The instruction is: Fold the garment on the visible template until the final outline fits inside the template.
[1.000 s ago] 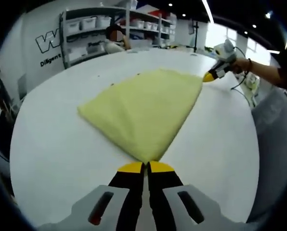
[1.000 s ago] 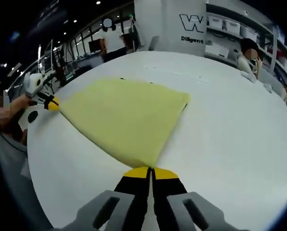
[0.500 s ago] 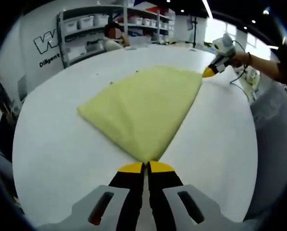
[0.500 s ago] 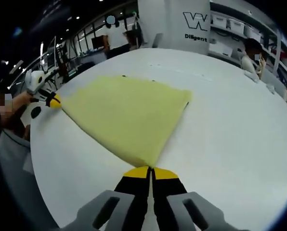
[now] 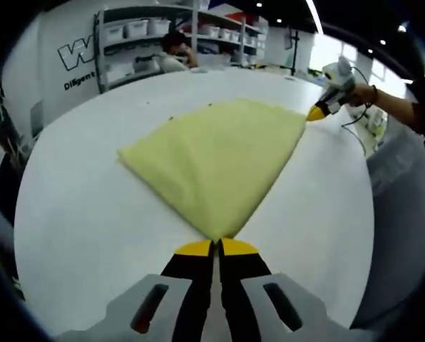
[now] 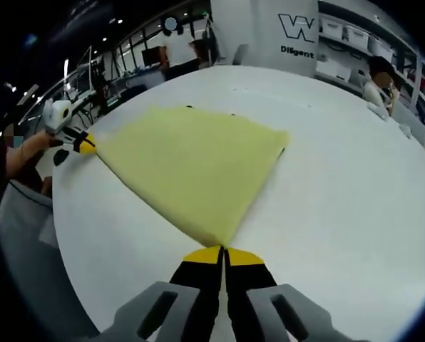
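Observation:
A pale yellow garment (image 5: 216, 160) lies folded flat on the white table (image 5: 84, 214) in a fan-like shape. My left gripper (image 5: 217, 244) is shut on its near pointed corner. In the left gripper view the right gripper (image 5: 314, 112), held by a hand, pinches the far right corner. In the right gripper view the same garment (image 6: 198, 167) spreads ahead, with my right gripper (image 6: 224, 249) shut on its near corner. The left gripper (image 6: 86, 144) grips the far left corner there. Small dark marks (image 6: 190, 107) peek out along the garment's far edge.
The table edge (image 5: 373, 214) curves close on the right of the left gripper view. Shelves with bins (image 5: 137, 39) and a seated person (image 5: 173, 53) stand beyond the table. More people (image 6: 177, 50) stand at the back in the right gripper view.
Both views have shifted slightly with the hands. The garment stays stretched between the two shut grippers in the same shape.

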`<state>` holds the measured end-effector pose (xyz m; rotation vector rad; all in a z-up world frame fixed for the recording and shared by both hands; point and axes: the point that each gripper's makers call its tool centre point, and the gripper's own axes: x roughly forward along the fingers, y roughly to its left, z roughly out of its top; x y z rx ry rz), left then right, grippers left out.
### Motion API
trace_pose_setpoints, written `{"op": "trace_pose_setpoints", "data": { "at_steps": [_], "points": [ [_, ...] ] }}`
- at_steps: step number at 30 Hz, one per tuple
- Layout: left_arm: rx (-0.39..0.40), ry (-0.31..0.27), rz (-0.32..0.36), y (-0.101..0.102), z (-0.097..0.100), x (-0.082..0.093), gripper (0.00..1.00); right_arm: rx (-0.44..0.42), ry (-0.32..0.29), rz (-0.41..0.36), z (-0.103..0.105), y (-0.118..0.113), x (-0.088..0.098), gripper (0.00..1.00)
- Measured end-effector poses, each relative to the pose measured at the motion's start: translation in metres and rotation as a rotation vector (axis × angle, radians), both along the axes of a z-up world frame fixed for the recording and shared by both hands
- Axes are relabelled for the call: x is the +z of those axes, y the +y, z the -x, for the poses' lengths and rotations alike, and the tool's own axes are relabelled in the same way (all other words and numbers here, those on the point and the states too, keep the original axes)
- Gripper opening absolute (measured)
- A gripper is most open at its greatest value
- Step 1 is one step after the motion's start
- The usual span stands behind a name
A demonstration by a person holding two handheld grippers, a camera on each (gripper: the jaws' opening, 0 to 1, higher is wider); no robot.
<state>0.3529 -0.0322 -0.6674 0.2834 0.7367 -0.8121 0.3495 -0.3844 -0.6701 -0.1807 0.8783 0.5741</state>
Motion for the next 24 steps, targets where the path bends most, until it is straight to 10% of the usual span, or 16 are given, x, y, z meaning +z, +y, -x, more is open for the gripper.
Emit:
{"op": "trace_pose_setpoints", "data": {
  "at_steps": [24],
  "points": [
    [0.036,0.014,0.029,0.005,0.017,-0.002,0.0,0.015,0.017,0.004,0.017,0.003,0.0,0.0]
  ]
}}
